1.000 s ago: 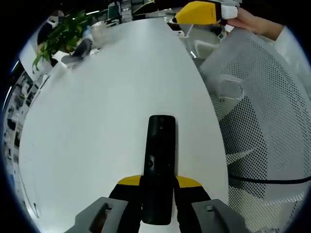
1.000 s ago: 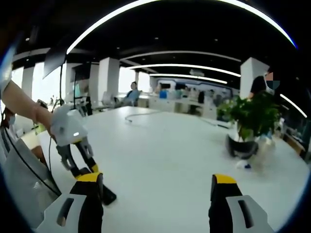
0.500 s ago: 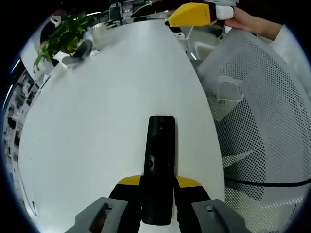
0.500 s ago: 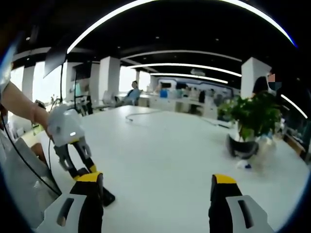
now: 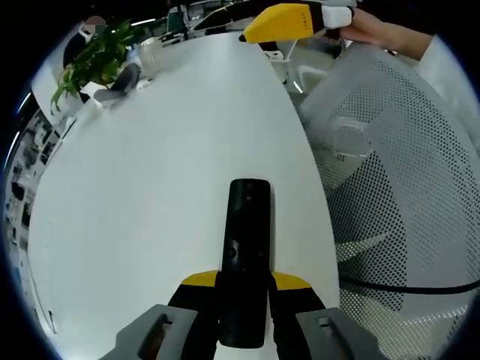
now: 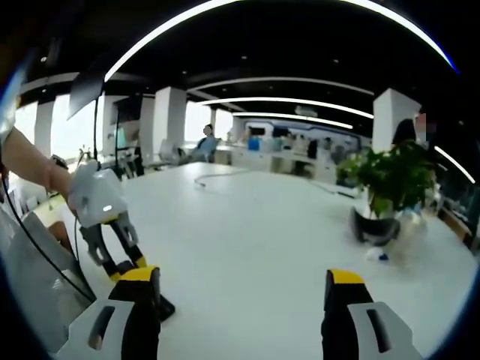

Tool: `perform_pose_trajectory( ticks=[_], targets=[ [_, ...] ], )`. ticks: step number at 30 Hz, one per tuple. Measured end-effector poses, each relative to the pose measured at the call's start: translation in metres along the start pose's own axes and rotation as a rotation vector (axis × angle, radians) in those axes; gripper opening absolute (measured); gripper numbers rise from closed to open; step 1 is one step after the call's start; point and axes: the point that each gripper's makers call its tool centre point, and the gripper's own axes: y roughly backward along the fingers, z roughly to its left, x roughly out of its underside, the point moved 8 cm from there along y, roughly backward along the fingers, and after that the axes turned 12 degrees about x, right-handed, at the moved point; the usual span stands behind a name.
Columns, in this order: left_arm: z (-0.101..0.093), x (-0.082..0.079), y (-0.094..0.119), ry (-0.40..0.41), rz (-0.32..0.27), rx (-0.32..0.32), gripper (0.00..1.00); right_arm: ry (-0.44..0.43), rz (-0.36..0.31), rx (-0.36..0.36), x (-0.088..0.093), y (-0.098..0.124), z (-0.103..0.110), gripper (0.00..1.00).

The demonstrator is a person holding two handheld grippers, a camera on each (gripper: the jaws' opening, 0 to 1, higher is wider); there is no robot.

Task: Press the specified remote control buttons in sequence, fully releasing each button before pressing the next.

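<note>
Nearest in the left gripper view, the left gripper (image 5: 241,300) has its yellow-tipped jaws pinched on the near end of a slim black plastic remote control (image 5: 246,247). The remote's long axis runs straight away from the gripper, its far end pointing out over the white oval table (image 5: 150,187), button face up. Beside the table edge stands a white mesh office chair (image 5: 390,195). Farther off, at the table's far end, sit a leafy green potted plant (image 5: 94,56) and a dark grey rounded object (image 5: 124,77). At the top edge the right gripper (image 5: 281,22), with its yellow jaw, is held by a person's hand (image 5: 375,28).

The right gripper view shows what the other cannot: its own two jaws spread wide apart with nothing between them, the left gripper's pale grey body to the left, and the open office with white columns beyond.

Compared with a second ago, the right gripper's yellow jaw sits farther left in the left gripper view; the remote's hold is unchanged.
</note>
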Motion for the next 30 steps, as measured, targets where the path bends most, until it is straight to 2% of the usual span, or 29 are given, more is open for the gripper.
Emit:
perform_pose_trajectory(
  ticks=[30],
  targets=[
    [-0.011,-0.001,-0.003,-0.005,-0.002,0.006,0.25,0.014,0.012,-0.015,0.001,-0.001,0.003,0.89]
  ],
)
